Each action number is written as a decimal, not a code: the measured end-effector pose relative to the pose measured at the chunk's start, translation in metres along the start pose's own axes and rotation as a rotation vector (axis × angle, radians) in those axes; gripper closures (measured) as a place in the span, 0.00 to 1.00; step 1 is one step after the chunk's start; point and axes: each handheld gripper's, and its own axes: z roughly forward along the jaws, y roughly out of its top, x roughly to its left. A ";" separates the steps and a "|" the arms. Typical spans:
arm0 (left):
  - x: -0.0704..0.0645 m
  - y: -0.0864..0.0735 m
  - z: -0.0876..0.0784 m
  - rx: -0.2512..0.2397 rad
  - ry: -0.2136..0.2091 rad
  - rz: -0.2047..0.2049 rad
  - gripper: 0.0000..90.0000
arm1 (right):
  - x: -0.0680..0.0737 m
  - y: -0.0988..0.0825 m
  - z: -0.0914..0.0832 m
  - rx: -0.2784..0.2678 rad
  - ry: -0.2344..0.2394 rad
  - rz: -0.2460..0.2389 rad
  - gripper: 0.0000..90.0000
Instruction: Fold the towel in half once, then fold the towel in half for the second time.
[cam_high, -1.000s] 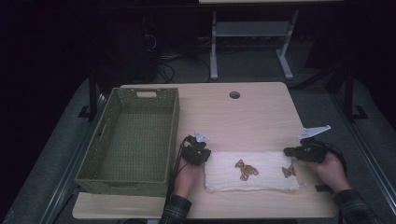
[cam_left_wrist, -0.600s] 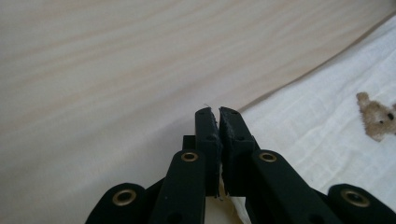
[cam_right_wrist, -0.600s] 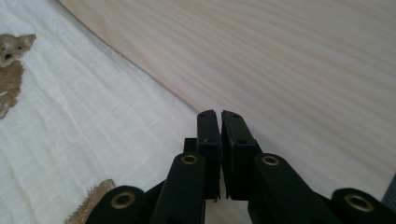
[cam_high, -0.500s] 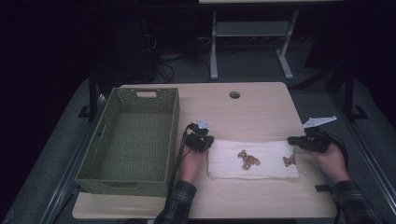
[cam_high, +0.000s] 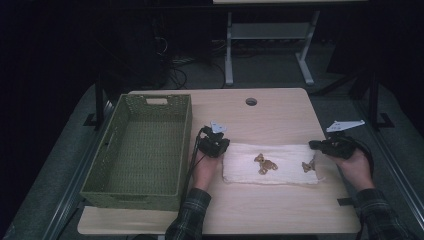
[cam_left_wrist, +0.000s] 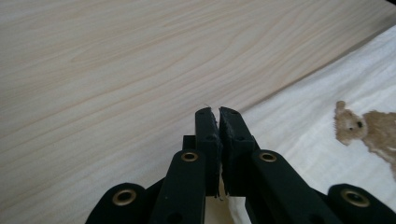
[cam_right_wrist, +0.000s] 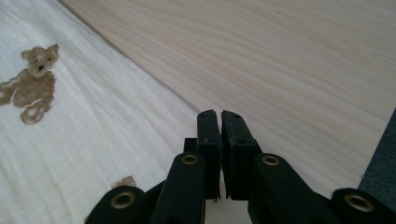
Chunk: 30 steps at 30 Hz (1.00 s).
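Observation:
A white cloth (cam_high: 285, 155) printed with brown teddy bears (cam_high: 264, 163) lies flat on the pale wooden table (cam_high: 280, 117). My left gripper (cam_high: 225, 147) is shut on the cloth's far left corner. My right gripper (cam_high: 313, 145) is shut on its far right corner. In the left gripper view the closed jaws (cam_left_wrist: 219, 112) sit at the cloth's (cam_left_wrist: 322, 93) edge, with a bear print (cam_left_wrist: 369, 133) to the right. In the right gripper view the closed jaws (cam_right_wrist: 220, 114) sit at the cloth's (cam_right_wrist: 102, 126) edge, a bear (cam_right_wrist: 32, 79) at upper left.
A green woven basket (cam_high: 186, 145) stands open along the table's left side, just left of my left hand. A round cable hole (cam_high: 251, 101) lies near the far edge. Bare wood stretches beyond the cloth. A white desk frame (cam_high: 270, 35) stands on the floor behind.
Both grippers have moved away from the person and risen slightly, and the cloth has slid with them toward the table's far side. The jaws stay closed.

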 end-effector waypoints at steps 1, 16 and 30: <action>-0.001 0.000 -0.002 -0.010 -0.003 -0.004 0.96 | 0.001 0.000 -0.001 -0.003 0.001 -0.006 0.96; -0.011 -0.013 -0.025 -0.058 -0.035 0.009 0.96 | 0.018 -0.013 -0.025 -0.028 0.037 -0.012 0.96; -0.025 -0.031 -0.041 -0.054 -0.047 0.058 0.96 | 0.033 -0.028 -0.036 -0.015 0.061 -0.019 0.96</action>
